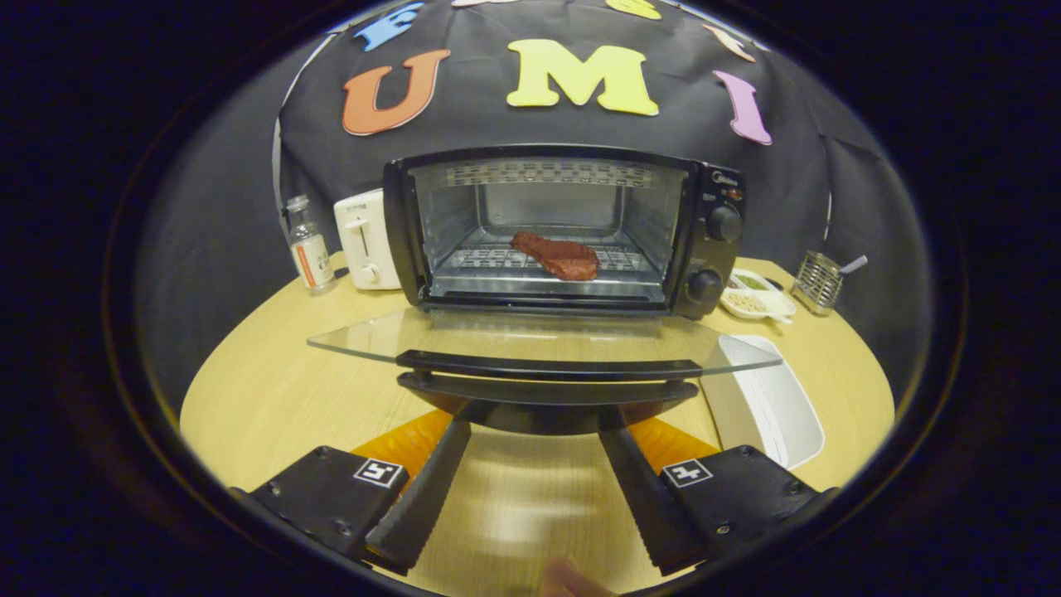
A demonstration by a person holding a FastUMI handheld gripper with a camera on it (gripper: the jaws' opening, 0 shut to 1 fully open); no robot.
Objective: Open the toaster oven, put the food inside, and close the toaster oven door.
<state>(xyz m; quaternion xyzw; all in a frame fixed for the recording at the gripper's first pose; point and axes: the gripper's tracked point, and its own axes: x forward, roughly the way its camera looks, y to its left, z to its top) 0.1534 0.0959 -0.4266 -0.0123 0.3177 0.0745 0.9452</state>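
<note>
Broad wooden counter (273,390) underneath everything, pale and round-edged. At its back, black toaster oven (564,228), cavity lit, two knobs down the right-hand panel. Glass door (530,336) folded all the way down, lying flat and level over the counter, dark handle (547,365) along its near edge. White rectangular tray (779,406) to the right of the door, resting on the counter. White pop-up toaster (365,240) just left of the oven, nearly touching its side. Tool (535,427) low and close, released, fingers spread wide with tips right below the door handle, one toward each end of it; contact with the handle impossible to judge. Reddish-brown slab of food (559,255) inside the oven, lying on the wire rack, slightly right of centre. Small divided dish (758,297) with green and tan bits beside the oven's right corner. Wire holder (818,282) further right, something with a handle sticking out. Clear bottle (309,247) left of the white toaster. Fingertip (572,580) of a person at the very bottom, behind the tool.
</note>
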